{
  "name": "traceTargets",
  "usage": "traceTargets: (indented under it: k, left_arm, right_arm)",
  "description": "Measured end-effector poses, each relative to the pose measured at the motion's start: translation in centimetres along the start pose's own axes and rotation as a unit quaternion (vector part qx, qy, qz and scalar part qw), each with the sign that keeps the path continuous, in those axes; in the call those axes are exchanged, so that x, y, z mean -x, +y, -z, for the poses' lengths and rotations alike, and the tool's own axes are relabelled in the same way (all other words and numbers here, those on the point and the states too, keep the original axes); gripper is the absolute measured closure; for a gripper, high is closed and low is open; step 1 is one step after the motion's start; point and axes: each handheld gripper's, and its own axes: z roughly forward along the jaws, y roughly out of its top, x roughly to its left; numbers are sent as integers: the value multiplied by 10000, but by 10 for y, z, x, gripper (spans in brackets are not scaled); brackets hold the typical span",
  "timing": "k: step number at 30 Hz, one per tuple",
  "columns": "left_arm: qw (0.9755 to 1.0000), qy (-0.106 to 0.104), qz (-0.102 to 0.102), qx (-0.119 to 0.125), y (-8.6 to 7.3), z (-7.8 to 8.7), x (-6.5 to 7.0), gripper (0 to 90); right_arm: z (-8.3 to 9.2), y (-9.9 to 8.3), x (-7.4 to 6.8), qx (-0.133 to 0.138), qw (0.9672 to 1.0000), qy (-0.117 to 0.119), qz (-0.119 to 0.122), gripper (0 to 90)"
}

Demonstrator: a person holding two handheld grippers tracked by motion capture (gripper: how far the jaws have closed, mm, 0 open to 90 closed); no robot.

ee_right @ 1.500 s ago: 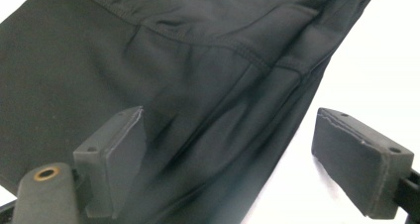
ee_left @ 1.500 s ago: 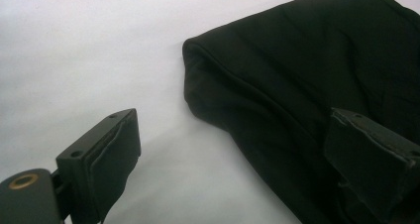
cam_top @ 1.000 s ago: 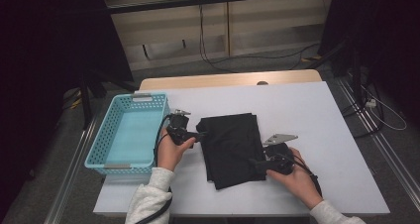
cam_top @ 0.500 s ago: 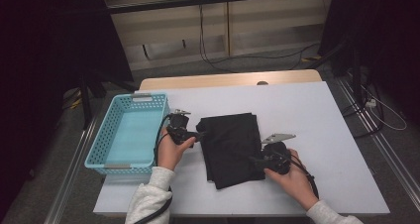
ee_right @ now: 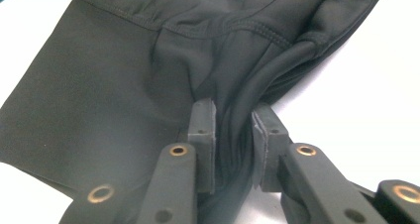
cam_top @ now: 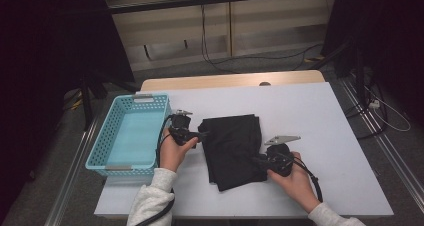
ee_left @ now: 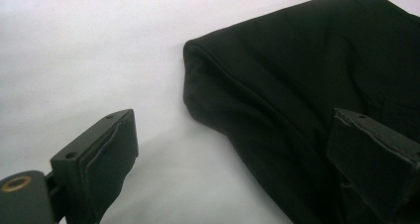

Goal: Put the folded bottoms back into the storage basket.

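Right gripper (ee_right: 233,130): jaws just closed, pinching the black cloth's (cam_top: 232,148) near-right edge. Left gripper (ee_left: 247,154): jaws wide apart, straddling cloth's left corner.

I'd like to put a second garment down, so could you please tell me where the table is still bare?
The widest bare patch of the white table lies right of the black garment, out to the far and right edges. A narrower strip runs along the far edge behind the blue basket. It is crowded between basket and garment, where the left hand-held gripper sits, and around the right hand-held gripper.
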Motion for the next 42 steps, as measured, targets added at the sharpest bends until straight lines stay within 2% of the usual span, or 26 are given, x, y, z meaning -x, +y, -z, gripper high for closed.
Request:
traceTargets:
  k: [3, 7, 15, 19, 23, 26, 32, 34, 38, 39, 40, 42]
  left_arm:
    - [10000, -16, 9, 72, 1, 1, 0, 62]
    - [10000, -13, 45, 28, 2, -2, -1, 61]
    - [9998, 110, 141, 2, 7, -18, -6, 67]
    - [9998, 179, 67, -45, 10, -29, -7, 86]
    - [9997, 181, 177, 40, 13, -36, -11, 103]
    - [9997, 239, 59, -46, 16, -39, -10, 108]
    - [9995, 3, 299, -114, 21, -39, -6, 161]
    - [9991, -6, 392, -138, 22, -40, -6, 161]
    - [9988, -73, 452, -177, 24, -42, -4, 159]
    - [9989, -51, 428, -177, 24, -42, -3, 158]
    - [9992, 17, 322, -230, 24, -42, -1, 159]
    - [9992, 141, 234, -286, 25, -42, 2, 210]
  right_arm:
    - [1, -1, 0, 23, 10000, 43, -54, 769]
    - [2, -1, 3, 9, 9998, 147, -150, 789]
    - [7, 0, 4, -35, 9997, 243, -77, 799]
    - [9, -1, 4, -30, 9997, 248, -76, 800]
    - [9, -2, 4, 1, 9997, 228, -44, 799]
    - [10, -2, 4, 7, 9997, 229, -27, 798]
    - [9, -2, 3, -17, 9997, 232, -10, 798]
    - [9, -2, 3, -9, 9997, 232, 10, 797]
    - [8, -3, 4, -15, 9996, 284, 1, 794]
    - [8, -3, 4, -11, 9996, 274, 11, 794]
    - [8, -3, 3, -9, 9996, 275, 22, 794]
    - [8, -3, 3, -8, 9996, 267, 40, 794]
